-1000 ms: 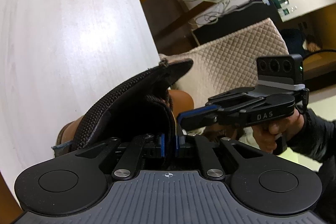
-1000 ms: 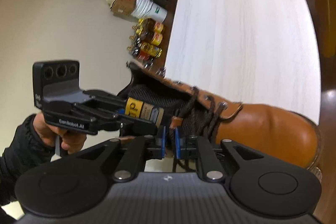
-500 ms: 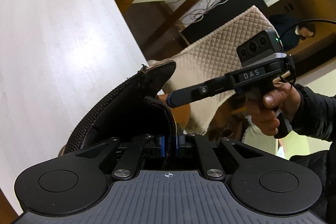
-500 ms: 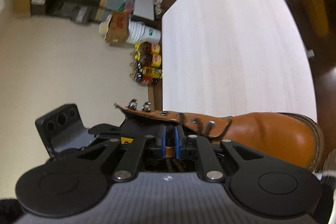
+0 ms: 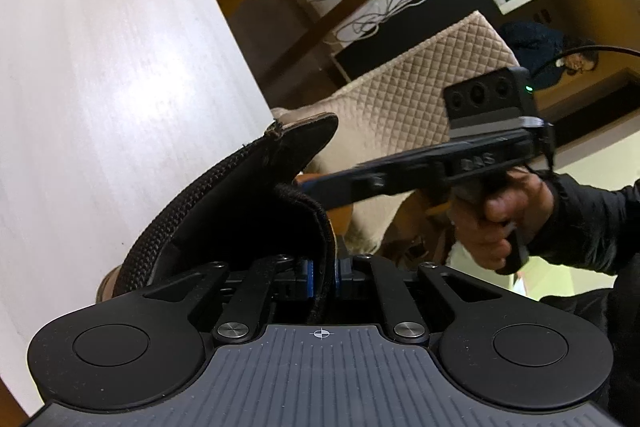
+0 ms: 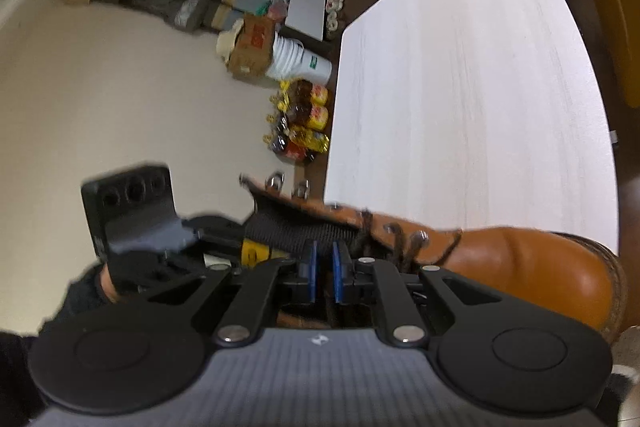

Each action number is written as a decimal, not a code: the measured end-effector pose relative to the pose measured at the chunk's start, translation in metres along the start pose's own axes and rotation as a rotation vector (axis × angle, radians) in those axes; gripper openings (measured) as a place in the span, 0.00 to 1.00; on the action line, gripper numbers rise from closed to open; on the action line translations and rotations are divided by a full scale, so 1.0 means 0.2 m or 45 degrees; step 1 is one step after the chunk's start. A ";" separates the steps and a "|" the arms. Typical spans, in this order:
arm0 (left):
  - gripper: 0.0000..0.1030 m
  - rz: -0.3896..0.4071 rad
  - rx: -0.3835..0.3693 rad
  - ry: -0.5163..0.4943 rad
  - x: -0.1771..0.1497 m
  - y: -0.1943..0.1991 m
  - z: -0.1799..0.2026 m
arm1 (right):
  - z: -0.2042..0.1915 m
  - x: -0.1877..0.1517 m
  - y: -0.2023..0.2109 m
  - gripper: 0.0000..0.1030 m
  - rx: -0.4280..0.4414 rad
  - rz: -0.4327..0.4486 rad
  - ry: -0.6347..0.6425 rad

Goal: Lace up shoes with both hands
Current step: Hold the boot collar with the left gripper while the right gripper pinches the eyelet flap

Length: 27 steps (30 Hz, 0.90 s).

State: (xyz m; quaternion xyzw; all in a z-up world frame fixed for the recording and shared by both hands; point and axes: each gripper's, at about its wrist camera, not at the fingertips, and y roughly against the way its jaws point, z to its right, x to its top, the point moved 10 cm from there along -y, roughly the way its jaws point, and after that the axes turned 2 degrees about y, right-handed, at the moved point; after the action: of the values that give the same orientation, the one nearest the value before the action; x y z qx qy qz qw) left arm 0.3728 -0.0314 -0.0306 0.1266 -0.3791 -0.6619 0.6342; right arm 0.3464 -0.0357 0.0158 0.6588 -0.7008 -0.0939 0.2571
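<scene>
The tan leather lace-up boot [image 6: 532,263] lies at the near edge of the pale wood-grain table [image 6: 460,87], its long axis running from the toe at the right of the right wrist view to the open collar at the left. The left gripper [image 5: 323,273] sits at that collar end and is clamped on the black padded tongue of the boot [image 5: 256,211], which rises between its blue pads; its jaws have just been closing on it. The right gripper [image 6: 323,271] comes in from the side over the eyelet rows, just beside the dark brown laces [image 6: 400,239]. Its blue pads stand slightly apart, and something dark seems to lie low between them, perhaps a lace, but the blur leaves that unsure. The right gripper is therefore the nearer to the laces, the left one steadying the tongue. Both point downward at a slant, each held pistol-style in a hand [image 5: 504,211] with a dark sleeve.
</scene>
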 end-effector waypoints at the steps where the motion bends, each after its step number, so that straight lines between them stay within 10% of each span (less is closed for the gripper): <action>1: 0.08 0.001 0.007 -0.003 -0.01 0.00 0.00 | 0.01 0.01 -0.02 0.11 -0.002 -0.007 -0.003; 27: 0.08 0.072 0.002 0.009 0.00 0.02 0.02 | 0.12 -0.01 -0.04 0.03 0.153 -0.088 -0.364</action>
State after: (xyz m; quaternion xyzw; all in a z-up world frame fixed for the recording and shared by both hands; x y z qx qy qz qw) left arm 0.3734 -0.0296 -0.0255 0.1186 -0.3808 -0.6429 0.6540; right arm 0.3428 -0.0405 -0.0083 0.6766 -0.7116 -0.1533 0.1113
